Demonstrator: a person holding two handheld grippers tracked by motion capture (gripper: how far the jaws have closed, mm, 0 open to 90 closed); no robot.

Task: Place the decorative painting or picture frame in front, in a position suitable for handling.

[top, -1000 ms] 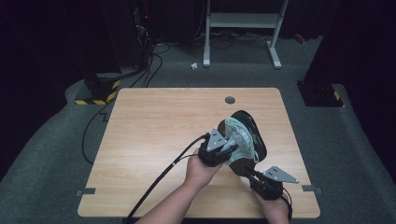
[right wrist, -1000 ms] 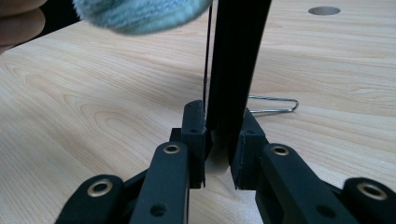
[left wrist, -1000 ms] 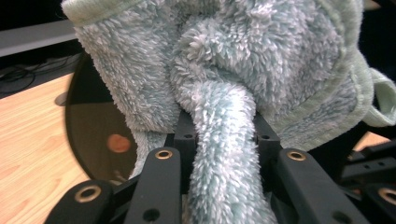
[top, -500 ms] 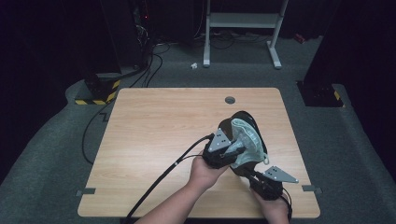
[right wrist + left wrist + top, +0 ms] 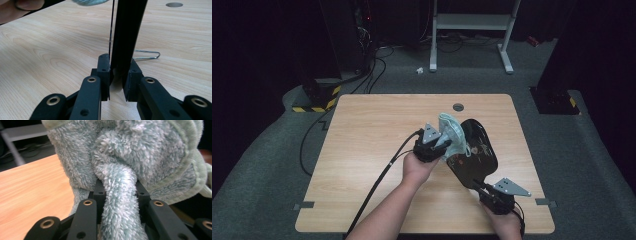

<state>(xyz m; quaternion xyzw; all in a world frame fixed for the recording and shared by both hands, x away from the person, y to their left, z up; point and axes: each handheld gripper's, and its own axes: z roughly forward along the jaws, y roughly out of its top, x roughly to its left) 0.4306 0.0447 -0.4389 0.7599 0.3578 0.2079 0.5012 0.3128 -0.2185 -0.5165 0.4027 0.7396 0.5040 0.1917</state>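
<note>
Cloth: a fluffy pale green-blue cloth (image 5: 451,134) is bunched against the upper left face of a black oval tray (image 5: 474,152), above the middle of the worktop (image 5: 372,140).
Left tongs: the left tongs (image 5: 443,142) are clamped on the cloth; in the left gripper view a twisted fold of the cloth (image 5: 120,195) runs down between the two black jaws, and the rest of it balloons just beyond their tips.
Tray: glossy black with a faint pale drawing on its face, it stands tilted on edge, its lower end towards the person and its upper end towards the far side of the worktop.
Right tongs: the right tongs (image 5: 478,187) are clamped on the near edge of the tray; in the right gripper view the black tray (image 5: 126,32) rises upright from between the jaws, gripped on both faces.
Hands: the left hand (image 5: 418,166) wraps the left tongs' body from below; the right hand (image 5: 506,224) is cut off by the bottom edge of the high view.
Wire: in the right gripper view a thin bent metal wire (image 5: 147,55) shows just behind the tray, low over the worktop; what it belongs to cannot be told.
Hidden: the cloth covers the left tongs' tips, so the tray behind it is hidden in that view.
Hard to make out: the tray's drawing is too small to read, and whether the tray's bottom edge touches the worktop cannot be told.
</note>
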